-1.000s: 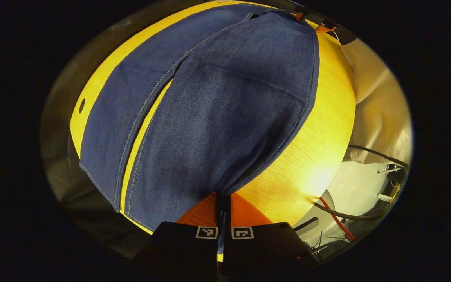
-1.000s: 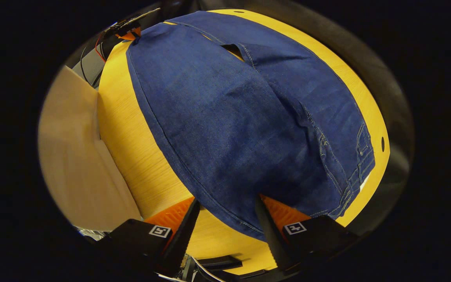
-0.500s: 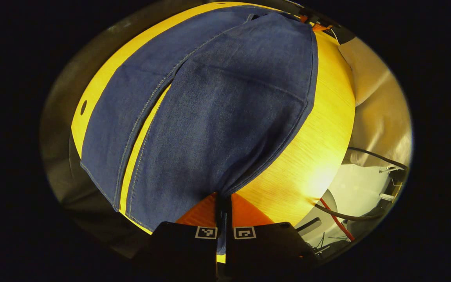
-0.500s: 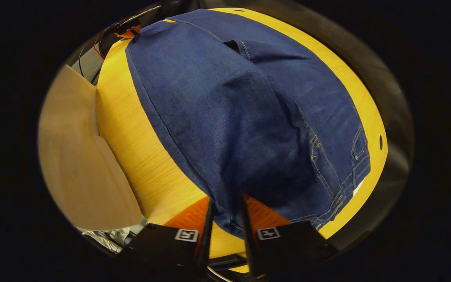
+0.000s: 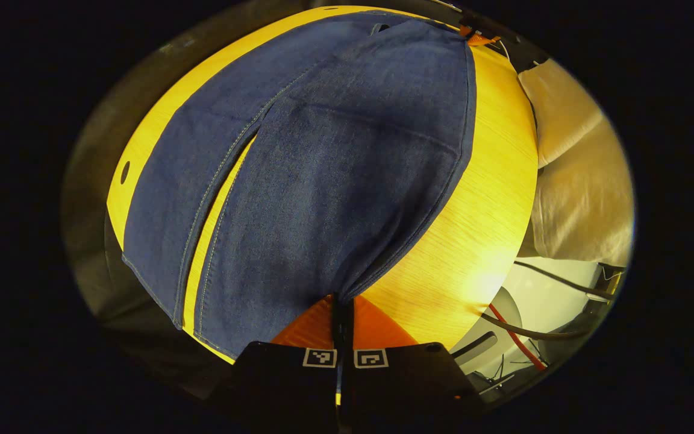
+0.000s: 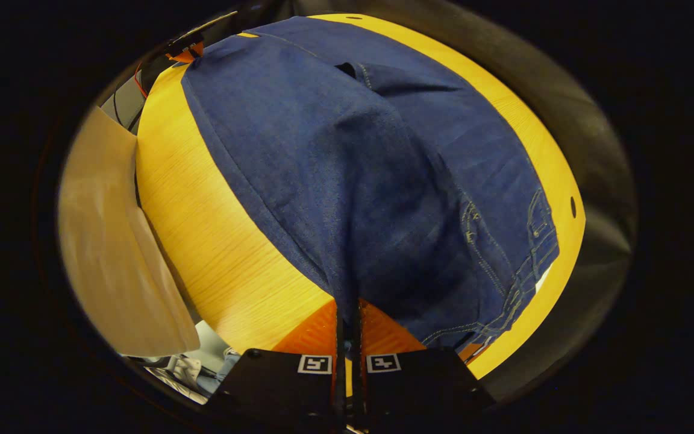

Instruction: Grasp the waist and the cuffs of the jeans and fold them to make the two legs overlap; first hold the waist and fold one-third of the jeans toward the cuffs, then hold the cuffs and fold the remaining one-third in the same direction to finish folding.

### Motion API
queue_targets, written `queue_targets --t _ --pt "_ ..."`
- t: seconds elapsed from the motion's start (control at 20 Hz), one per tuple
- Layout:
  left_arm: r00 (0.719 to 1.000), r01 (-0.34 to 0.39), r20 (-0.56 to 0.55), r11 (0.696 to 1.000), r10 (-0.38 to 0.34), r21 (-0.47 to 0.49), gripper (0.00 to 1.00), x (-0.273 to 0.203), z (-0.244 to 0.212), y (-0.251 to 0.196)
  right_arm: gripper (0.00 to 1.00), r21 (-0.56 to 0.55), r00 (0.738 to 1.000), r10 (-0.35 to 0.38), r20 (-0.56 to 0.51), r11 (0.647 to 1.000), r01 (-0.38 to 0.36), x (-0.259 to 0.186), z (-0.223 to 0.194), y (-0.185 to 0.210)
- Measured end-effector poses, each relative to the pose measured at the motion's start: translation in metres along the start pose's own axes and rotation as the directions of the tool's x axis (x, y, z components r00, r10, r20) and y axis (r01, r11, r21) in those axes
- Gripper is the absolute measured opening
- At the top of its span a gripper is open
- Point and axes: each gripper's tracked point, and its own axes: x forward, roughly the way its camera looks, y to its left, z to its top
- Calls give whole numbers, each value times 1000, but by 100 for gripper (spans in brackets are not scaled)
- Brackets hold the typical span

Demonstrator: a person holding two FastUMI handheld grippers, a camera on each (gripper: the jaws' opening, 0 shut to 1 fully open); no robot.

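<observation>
Dark blue jeans [image 5: 335,181] lie flat along a yellow wooden table [image 5: 485,229]. In the left gripper view the two legs run away from me with a thin gap between them. My left gripper [image 5: 341,310] is shut on the near leg's cuff corner. In the right gripper view the jeans [image 6: 371,181] show their waist end, with pocket stitching [image 6: 534,241] to the right. My right gripper [image 6: 348,313] is shut on the near waist edge, and the denim bunches up between its fingers. The far gripper [image 6: 185,51] sits small at the opposite end.
Beige fabric [image 5: 576,181] stands close beside the table's long side, also seen as beige fabric [image 6: 106,241] in the right gripper view. Cables [image 5: 522,337] lie on the pale floor below the table edge. A small hole [image 5: 125,172] marks the tabletop's far side.
The right gripper's fingers went from wide apart around the waist edge to shut on it, pinching the denim. The left gripper stayed shut on the cuff and barely shifted.
</observation>
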Motion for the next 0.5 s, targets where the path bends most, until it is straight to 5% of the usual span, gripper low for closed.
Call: queue_targets --t 0.15,0.35,0.5 --pt "998 37 -44 999 -36 37 0 -3 0 -1 7 7 999 34 -27 999 -34 -7 2 1" --pt "999 26 -37 998 -24 58 0 -15 2 -3 7 51 1000 -14 5 999 13 -30 6 -1" --pt "998 -13 55 999 15 -40 0 -34 7 -4 7 128 997 -52 60 991 44 -45 15 -5"
